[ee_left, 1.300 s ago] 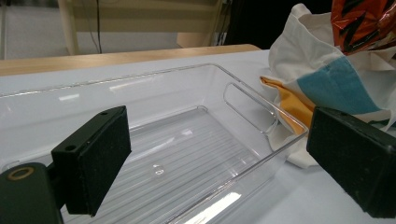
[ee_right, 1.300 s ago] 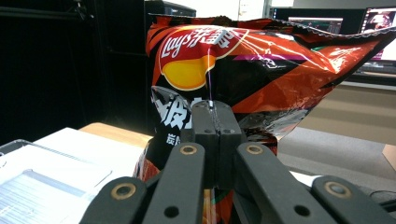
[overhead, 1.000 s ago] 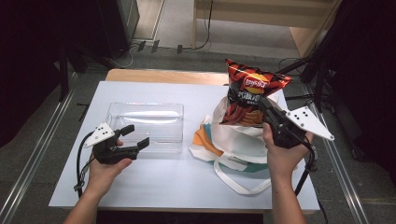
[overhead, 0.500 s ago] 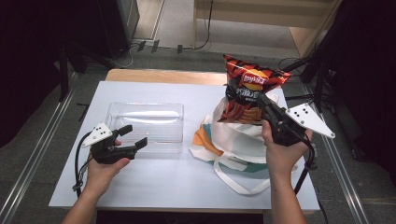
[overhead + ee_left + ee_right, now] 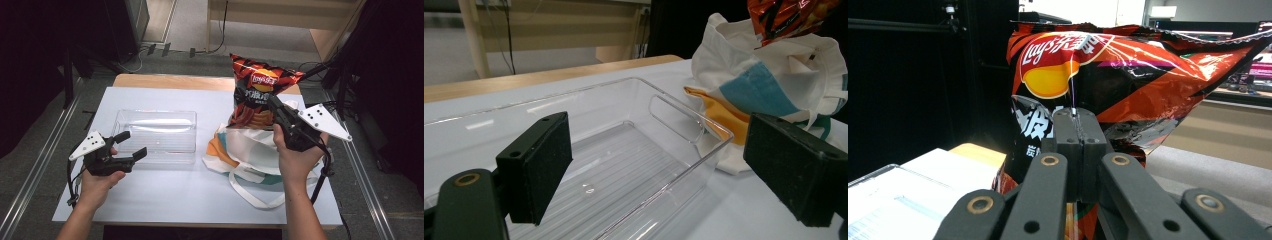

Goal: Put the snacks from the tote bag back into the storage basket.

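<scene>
A red and black chip bag (image 5: pixel 257 92) hangs upright above the mouth of a white tote bag (image 5: pixel 250 150) with orange and teal patches. My right gripper (image 5: pixel 272 102) is shut on the chip bag's lower middle; in the right gripper view the jaws (image 5: pixel 1075 117) pinch the foil of the bag (image 5: pixel 1128 65). A clear plastic tray (image 5: pixel 155 114) lies empty at the table's left. My left gripper (image 5: pixel 132 143) hovers at the tray's near left corner. Its jaws have just been opening, and nothing is between them. In the left gripper view its pads (image 5: pixel 541 170) frame the tray (image 5: pixel 674 115) and the tote bag (image 5: pixel 774 75).
A white sheet (image 5: pixel 165 200) covers the table, with a wooden edge (image 5: pixel 165 81) showing at the far side. The tote's straps (image 5: pixel 250 192) trail toward the near edge. Metal rails (image 5: pixel 35 175) run along both sides, and cables lie on the floor behind.
The chip bag has risen higher above the tote bag in the right gripper. My left gripper has drifted left along the tray's near side, and its jaws stand wider.
</scene>
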A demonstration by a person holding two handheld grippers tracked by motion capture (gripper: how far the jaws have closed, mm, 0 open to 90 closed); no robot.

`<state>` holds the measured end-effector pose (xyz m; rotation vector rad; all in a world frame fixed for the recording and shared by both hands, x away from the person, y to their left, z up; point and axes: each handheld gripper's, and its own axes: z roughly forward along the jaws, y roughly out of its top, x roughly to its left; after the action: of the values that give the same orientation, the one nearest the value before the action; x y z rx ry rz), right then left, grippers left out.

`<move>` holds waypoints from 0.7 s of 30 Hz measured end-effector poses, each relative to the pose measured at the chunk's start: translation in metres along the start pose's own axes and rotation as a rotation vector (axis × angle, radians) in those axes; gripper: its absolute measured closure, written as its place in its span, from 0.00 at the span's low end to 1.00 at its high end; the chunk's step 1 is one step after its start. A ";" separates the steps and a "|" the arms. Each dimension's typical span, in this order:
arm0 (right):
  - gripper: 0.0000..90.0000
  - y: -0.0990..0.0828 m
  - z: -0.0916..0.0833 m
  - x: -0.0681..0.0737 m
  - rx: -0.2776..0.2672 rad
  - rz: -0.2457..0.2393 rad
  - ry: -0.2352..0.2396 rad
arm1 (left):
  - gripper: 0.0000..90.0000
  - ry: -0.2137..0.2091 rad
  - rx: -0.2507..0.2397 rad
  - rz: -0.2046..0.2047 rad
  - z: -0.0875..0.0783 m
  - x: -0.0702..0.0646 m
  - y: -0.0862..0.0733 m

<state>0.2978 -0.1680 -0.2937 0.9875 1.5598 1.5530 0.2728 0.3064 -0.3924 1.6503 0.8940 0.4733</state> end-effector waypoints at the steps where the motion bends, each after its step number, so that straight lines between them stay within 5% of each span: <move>1: 1.00 0.000 0.001 0.001 -0.001 -0.004 0.002 | 0.14 0.002 -0.002 -0.001 -0.001 0.001 0.000; 14: 1.00 0.000 0.011 0.011 -0.006 0.009 0.023 | 0.14 0.035 -0.020 -0.013 -0.013 0.010 0.006; 21: 1.00 0.001 0.016 0.017 -0.008 0.012 0.036 | 0.14 0.016 -0.037 -0.011 -0.017 0.011 0.006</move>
<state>0.3043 -0.1451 -0.2925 0.9713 1.5738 1.5924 0.2696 0.3250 -0.3834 1.6093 0.9009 0.4932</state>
